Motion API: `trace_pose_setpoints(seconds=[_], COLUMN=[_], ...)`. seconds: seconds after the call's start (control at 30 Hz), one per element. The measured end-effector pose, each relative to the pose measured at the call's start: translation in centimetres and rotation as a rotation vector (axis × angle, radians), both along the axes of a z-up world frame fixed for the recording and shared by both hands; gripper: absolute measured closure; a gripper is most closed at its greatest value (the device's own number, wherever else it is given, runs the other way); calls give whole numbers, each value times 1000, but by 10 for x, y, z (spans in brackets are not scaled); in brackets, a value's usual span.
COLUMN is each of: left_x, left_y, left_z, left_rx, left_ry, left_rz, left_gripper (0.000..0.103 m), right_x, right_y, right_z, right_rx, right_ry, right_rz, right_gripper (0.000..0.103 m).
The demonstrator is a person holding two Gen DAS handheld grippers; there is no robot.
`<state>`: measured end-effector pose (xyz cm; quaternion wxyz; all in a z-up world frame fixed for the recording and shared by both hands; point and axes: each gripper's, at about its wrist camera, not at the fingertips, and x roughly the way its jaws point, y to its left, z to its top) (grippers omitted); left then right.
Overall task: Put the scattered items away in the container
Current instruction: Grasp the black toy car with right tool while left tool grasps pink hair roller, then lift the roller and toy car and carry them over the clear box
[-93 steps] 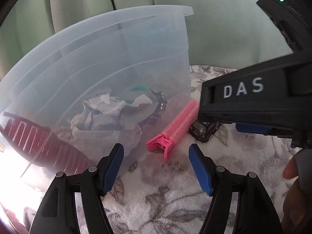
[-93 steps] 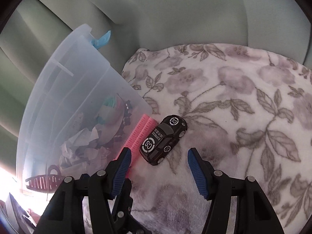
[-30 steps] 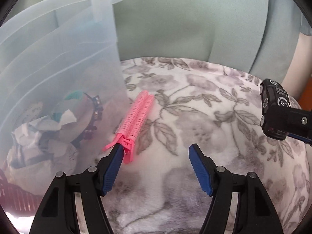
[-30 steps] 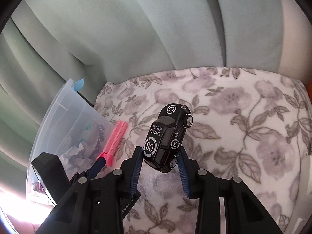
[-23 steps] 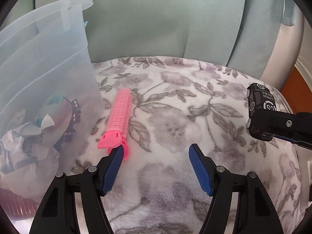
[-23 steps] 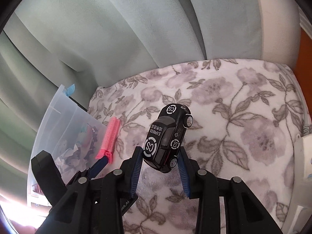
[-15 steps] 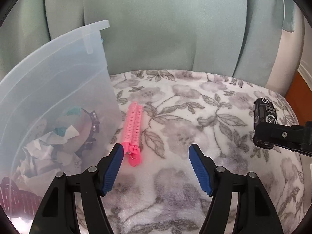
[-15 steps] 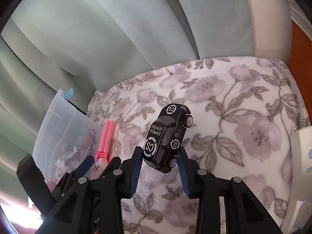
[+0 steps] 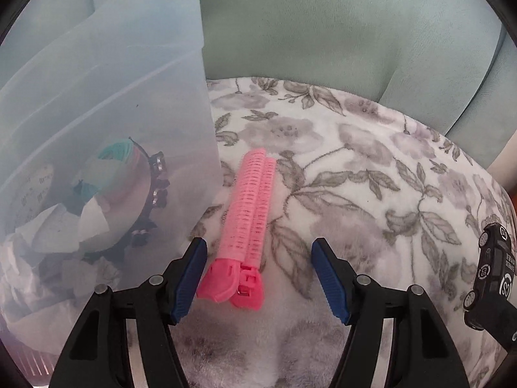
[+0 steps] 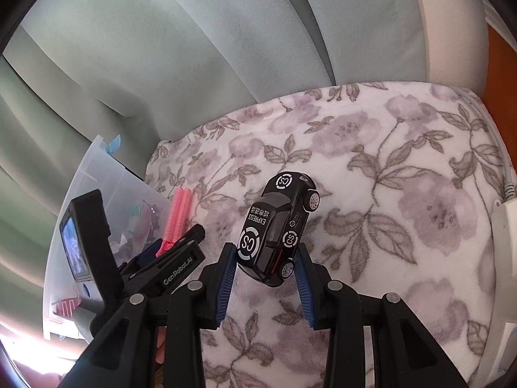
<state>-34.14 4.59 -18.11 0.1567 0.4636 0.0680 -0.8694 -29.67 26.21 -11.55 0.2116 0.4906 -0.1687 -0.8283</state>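
Note:
A pink hair-roller clip (image 9: 248, 223) lies on the floral blanket (image 9: 371, 174) just right of the clear plastic bin (image 9: 113, 103). My left gripper (image 9: 258, 274) hovers over its near end, and the jaws are closing with the clip's hinge end between them, pads not touching it. My right gripper (image 10: 265, 278) is shut on a black toy car (image 10: 274, 229) and holds it above the blanket; the car (image 9: 491, 274) also shows at the right edge of the left wrist view. In the right wrist view the clip (image 10: 177, 220) sits beside the bin (image 10: 97, 200).
The bin holds crumpled paper (image 9: 58, 229), a black studded band (image 9: 155, 194) and a dark red comb-like piece (image 10: 64, 307). Green sofa cushions (image 10: 194, 48) rise behind the blanket. A white power strip with its cable (image 10: 504, 226) lies at the right edge.
My left gripper has come closer to the pink clip, which now lies between its fingers and looks larger. The right gripper keeps the car in its grip, barely moved.

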Motion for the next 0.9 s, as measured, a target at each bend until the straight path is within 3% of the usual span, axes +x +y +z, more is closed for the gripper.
trace_pose_setpoints(seconds=[0.17, 0.33, 0.5, 0.9], left_x=[-4, -5, 2, 48], left_y=[-11, -14, -8, 4], left_z=[-4, -3, 1, 13], left_rx=[23, 11, -12, 49], left_ry=[23, 45, 52, -9], left_rz=[16, 17, -2, -127], left_gripper=[59, 75, 78, 78], right_x=[3, 8, 22, 95], right_y=[0, -1, 4, 15], right_z=[-1, -7, -7, 12], right_rx=[-4, -16, -44, -159], right_ry=[-1, -19, -25, -25], right_rz=[-11, -22, -63, -213], right_gripper=[64, 64, 64, 64])
